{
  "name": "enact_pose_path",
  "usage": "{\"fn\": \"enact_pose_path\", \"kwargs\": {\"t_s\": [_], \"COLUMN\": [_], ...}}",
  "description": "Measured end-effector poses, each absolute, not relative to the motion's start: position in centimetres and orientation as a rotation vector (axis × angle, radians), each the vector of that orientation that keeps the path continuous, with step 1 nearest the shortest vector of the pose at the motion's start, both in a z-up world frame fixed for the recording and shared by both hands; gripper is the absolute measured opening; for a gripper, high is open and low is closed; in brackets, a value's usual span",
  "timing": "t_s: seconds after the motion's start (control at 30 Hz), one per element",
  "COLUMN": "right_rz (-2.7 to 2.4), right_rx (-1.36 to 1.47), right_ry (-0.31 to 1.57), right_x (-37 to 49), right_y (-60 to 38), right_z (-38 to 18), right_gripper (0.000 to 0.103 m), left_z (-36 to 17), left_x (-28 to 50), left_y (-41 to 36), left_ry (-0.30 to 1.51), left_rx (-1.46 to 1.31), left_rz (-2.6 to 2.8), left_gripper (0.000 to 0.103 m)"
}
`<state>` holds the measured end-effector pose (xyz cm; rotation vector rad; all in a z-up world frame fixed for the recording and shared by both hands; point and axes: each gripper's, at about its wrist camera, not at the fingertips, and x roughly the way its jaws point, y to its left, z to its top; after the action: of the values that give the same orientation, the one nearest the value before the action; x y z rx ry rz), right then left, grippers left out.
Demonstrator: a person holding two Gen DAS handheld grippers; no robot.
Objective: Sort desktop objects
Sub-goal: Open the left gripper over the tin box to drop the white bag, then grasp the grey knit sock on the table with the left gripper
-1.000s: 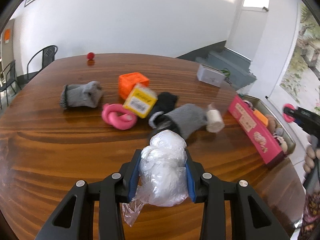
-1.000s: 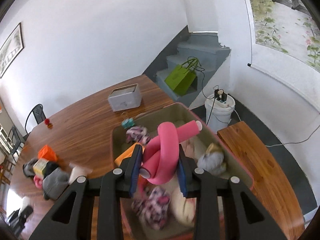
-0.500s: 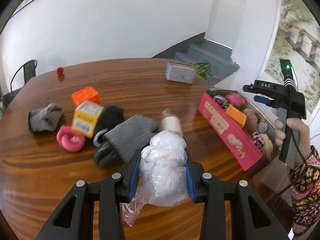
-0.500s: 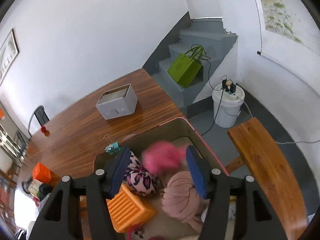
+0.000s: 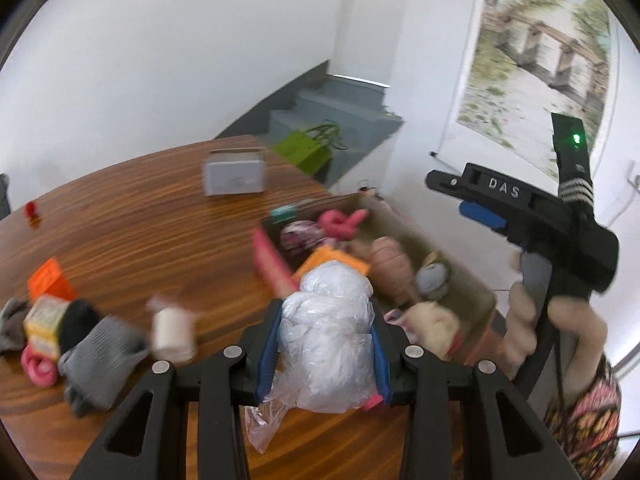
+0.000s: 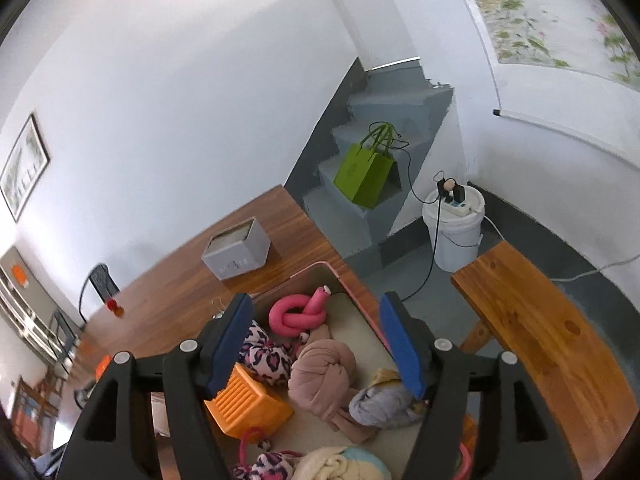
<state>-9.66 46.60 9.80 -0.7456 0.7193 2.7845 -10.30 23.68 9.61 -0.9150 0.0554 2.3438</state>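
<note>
Crinkled clear plastic bag (image 5: 326,332), bunched into a wad, clamped between blue pads of left gripper (image 5: 325,354); jaws narrowed hard onto it, loose tail hanging below. Held raised above worktop (image 5: 152,240), aimed at pink-walled bin (image 5: 267,256) at the worktop's right edge, probably so the wad can drop in from above.

Right gripper (image 6: 320,340) over the same bin, jaws spread wide and opening, nothing between them. Pink knotted foam tube (image 6: 298,314) lying free in the bin's far end beyond the pads; reads as just deposited.

Bin already crowded: orange ribbed box (image 6: 248,404), tan rolled cloth (image 6: 322,376), leopard-print bundle (image 6: 266,356). Little bare floor for the bag.

Right tool and hand (image 5: 560,312) beside bin's near right; likely obstacle for left approach.

Unsorted at worktop's left edge: grey sock (image 5: 100,356), yellow carton (image 5: 42,320), white roll (image 5: 172,330). Grey box (image 5: 234,176) toward far edge.
</note>
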Motion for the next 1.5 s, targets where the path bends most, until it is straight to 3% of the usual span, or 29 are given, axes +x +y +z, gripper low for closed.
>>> {"fn": "enact_pose_path", "kwargs": {"t_s": [0.33, 0.43, 0.5, 0.83, 1.4, 1.5], "right_rz": [2.696, 2.697, 2.702, 2.699, 2.701, 2.703], "right_rx": [-0.651, -0.670, -0.668, -0.662, -0.636, -0.639], "right_ry": [0.789, 0.778, 0.757, 0.651, 0.317, 0.326], "right_x": [-8.0, -8.4, -8.4, -8.6, -9.2, -9.0], "right_y": [48.7, 48.4, 48.1, 46.7, 40.8, 40.1], "right_z": [9.5, 9.2, 9.2, 8.8, 7.8, 7.7], "right_gripper": [0.071, 0.071, 0.071, 0.072, 0.072, 0.072], "left_z": [10.6, 10.2, 9.9, 9.0, 7.1, 6.3], "left_x": [-16.1, -17.4, -18.1, -18.7, -15.3, -15.3], "left_y": [31.7, 32.5, 32.8, 27.1, 7.3, 6.0], "left_ry": [0.040, 0.042, 0.036, -0.092, -0.262, -0.287], "left_rx": [-0.877, -0.888, -0.898, -0.969, -1.029, -1.055], "left_rz": [2.293, 2.316, 2.329, 2.377, 2.685, 2.680], "left_gripper": [0.041, 0.057, 0.062, 0.062, 0.062, 0.062]}}
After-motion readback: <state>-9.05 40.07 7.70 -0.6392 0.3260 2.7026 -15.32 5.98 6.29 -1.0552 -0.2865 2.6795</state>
